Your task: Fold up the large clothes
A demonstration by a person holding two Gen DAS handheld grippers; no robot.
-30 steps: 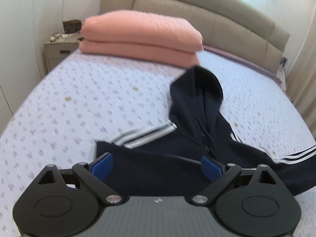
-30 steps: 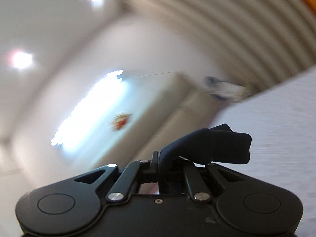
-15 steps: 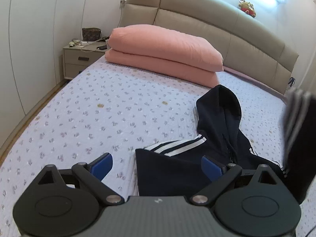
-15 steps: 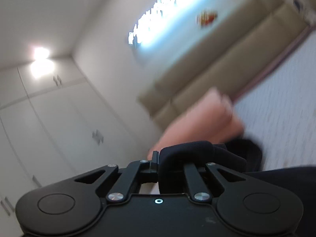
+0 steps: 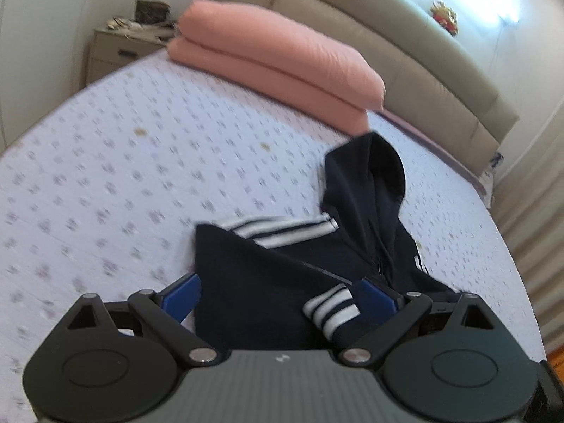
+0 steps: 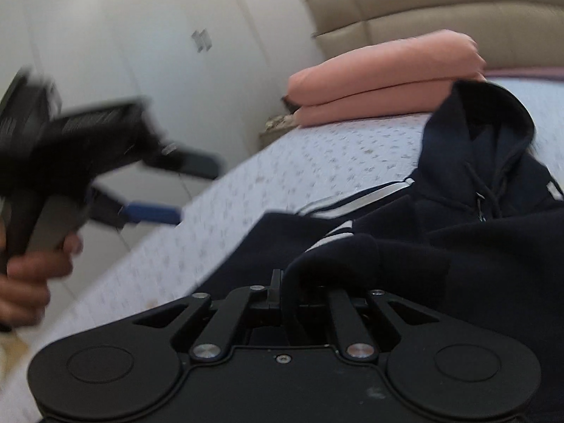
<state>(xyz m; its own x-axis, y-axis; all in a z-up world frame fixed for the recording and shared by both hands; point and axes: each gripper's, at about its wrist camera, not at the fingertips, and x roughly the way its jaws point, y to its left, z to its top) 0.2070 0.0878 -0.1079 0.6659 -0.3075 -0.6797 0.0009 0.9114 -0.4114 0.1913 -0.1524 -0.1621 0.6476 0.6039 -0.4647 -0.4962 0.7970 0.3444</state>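
While the navy hoodie point(image 5: 282, 275) lies on the flowered bedspread point(image 5: 105, 176) in front of the pink pillows point(image 5: 275, 60), the folding looks only partly done. One sleeve with white stripes point(image 5: 282, 229) lies across the body, and a striped cuff point(image 5: 331, 308) rests on the front, so I judge the sleeves are nearly in. The hood point(image 5: 366, 172) is not folded and points toward the headboard point(image 5: 387, 35); the body has no fold across it as far as I can see.

The right gripper point(image 6: 303, 292) has its fingers pressed together on a fold of dark hoodie cloth. The left gripper point(image 5: 278, 292) has its blue pads point(image 5: 181, 294) wide apart and holds nothing; the cloth lies between and below them.

Both views are blurred. The lower hem is hidden behind the gripper bodies, and the right side of the garment is cut off. In the right wrist view a hand point(image 6: 31, 268) carries the left gripper, smeared by motion.
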